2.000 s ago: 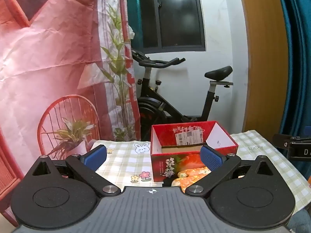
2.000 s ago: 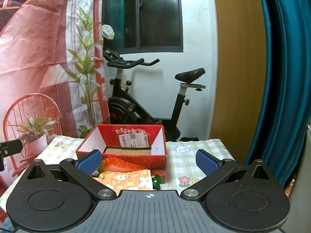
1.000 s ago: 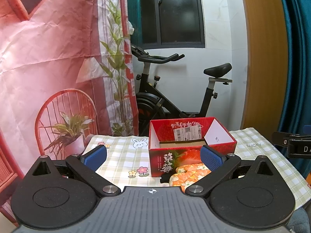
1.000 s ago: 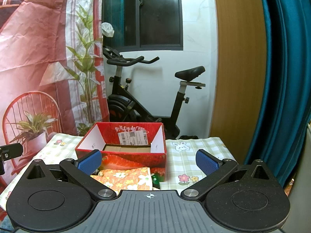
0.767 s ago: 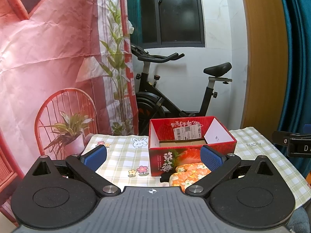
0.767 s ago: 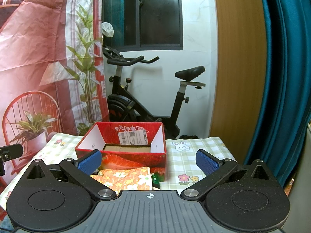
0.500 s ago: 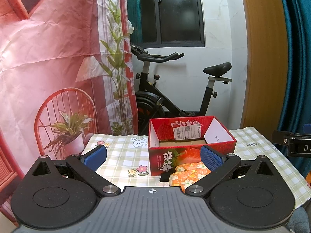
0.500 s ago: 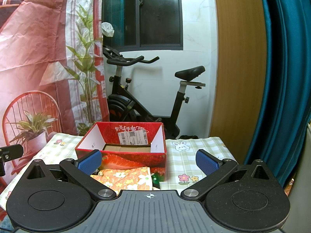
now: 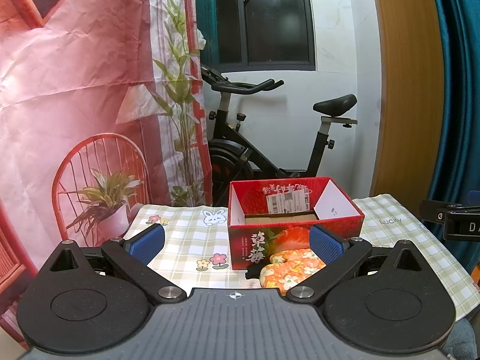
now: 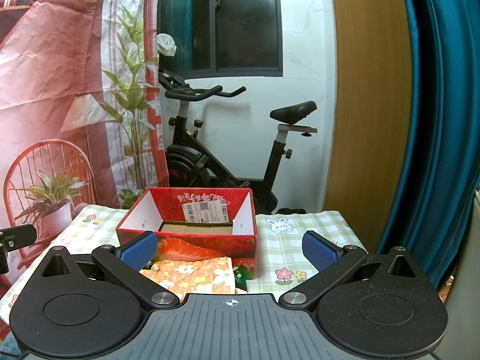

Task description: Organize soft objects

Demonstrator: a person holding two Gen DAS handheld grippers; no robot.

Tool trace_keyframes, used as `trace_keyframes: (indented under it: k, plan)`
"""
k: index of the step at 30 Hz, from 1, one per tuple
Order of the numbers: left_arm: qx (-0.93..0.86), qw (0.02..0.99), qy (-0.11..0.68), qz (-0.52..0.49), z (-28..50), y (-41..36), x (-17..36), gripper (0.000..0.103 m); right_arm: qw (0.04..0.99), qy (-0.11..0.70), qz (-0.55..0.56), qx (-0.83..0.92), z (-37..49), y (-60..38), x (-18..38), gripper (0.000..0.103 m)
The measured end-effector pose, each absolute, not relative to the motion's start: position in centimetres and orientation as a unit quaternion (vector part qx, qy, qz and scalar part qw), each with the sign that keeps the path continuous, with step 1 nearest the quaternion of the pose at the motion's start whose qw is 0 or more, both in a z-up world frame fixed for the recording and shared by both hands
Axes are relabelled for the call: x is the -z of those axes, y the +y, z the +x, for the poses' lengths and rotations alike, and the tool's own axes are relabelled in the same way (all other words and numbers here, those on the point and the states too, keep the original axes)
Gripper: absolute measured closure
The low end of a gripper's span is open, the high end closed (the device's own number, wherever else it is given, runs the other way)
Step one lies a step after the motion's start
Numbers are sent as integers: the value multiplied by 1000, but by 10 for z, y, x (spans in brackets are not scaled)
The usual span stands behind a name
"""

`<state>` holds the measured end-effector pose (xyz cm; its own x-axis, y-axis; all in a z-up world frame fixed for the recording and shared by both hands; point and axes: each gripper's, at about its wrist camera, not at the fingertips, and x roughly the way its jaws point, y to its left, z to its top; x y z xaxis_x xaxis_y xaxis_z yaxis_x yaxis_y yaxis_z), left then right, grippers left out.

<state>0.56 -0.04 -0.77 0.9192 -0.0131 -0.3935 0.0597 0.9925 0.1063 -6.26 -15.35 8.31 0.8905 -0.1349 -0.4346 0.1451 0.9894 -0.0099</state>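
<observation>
An orange floral soft cloth (image 9: 292,268) lies folded on the checked tablecloth, right in front of an open red strawberry box (image 9: 292,225). The box looks empty inside. In the right wrist view the cloth (image 10: 195,273) and the box (image 10: 192,228) sit low and left of centre. My left gripper (image 9: 237,240) is open and empty, held back from the box. My right gripper (image 10: 228,249) is open and empty, also short of the cloth. A small dark item (image 10: 240,276) lies beside the cloth.
The green checked tablecloth (image 9: 186,234) covers a small table. A black exercise bike (image 9: 270,138) stands behind it. A pink printed backdrop (image 9: 75,105) hangs at left, a teal curtain (image 10: 435,120) at right. The other gripper's tip (image 9: 450,219) shows at the right edge.
Both views have lifted slightly over two seconds, so the box sits a little lower in frame. In the last half second nothing has visibly moved. Both grippers stay open.
</observation>
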Motion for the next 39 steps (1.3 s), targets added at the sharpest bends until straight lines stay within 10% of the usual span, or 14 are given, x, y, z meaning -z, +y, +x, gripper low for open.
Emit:
trace_keyframes:
  k: [39]
  plan:
    - [25,979,197,53,11,4,8,0,973,223,25,47,-61,-154,-77,0]
